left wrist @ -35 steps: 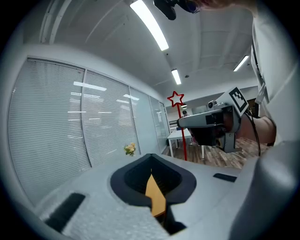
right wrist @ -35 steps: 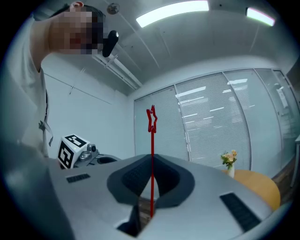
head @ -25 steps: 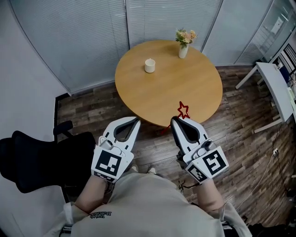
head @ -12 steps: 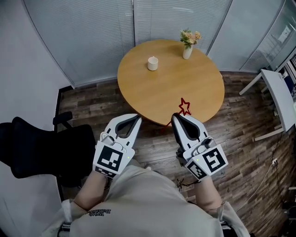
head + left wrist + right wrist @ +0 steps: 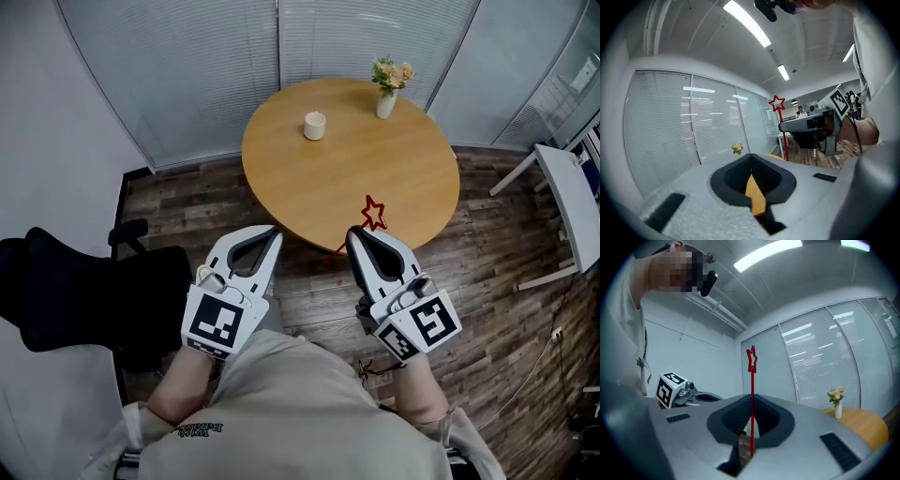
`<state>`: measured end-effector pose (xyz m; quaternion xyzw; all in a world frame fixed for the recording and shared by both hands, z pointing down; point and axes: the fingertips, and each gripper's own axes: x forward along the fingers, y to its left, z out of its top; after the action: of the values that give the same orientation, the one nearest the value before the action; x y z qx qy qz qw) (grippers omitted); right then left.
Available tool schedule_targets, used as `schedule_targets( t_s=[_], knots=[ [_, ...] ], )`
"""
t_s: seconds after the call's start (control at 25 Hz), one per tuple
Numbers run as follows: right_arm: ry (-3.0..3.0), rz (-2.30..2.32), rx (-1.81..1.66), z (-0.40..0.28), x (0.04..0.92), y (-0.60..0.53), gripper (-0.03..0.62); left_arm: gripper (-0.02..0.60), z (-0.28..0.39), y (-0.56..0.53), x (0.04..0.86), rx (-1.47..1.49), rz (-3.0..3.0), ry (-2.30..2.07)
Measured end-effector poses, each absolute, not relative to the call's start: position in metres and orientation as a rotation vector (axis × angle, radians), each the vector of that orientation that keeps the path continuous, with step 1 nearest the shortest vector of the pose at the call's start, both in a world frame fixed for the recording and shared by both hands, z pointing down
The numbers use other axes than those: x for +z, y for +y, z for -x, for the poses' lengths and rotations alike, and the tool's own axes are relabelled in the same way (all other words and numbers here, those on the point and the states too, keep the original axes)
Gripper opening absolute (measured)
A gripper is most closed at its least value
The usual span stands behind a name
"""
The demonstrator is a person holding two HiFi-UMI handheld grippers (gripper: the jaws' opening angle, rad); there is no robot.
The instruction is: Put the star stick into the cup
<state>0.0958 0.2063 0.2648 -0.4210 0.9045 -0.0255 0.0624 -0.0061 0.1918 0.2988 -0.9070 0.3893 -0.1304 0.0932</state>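
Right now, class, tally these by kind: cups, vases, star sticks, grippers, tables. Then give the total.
Cups: 1, the cup
Vases: 1, the vase of flowers
Star sticks: 1, the star stick, held in the right gripper
Grippers: 2, counting the left gripper
Tables: 1, the round table
Total: 6

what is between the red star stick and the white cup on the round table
Nothing: in the head view only bare round wooden tabletop runs from the red star stick, held in the right claw, to the small white cup.
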Motion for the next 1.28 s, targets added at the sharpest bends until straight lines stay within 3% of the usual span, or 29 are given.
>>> schedule_targets(
  t_s=[0.56, 1.28],
  knots=[
    [2.727, 1.298, -0.002, -0.100, 0.282, 0.191, 0.031, 0.021, 0.004, 0.178, 0.308, -0.333, 2.692, 1.161],
    [2.651, 1.516, -0.092, -0.073, 0.286, -0.003, 0.031, 0.021, 0.024, -0.025, 0.323, -0.422, 2.813, 0.925]
  ],
)
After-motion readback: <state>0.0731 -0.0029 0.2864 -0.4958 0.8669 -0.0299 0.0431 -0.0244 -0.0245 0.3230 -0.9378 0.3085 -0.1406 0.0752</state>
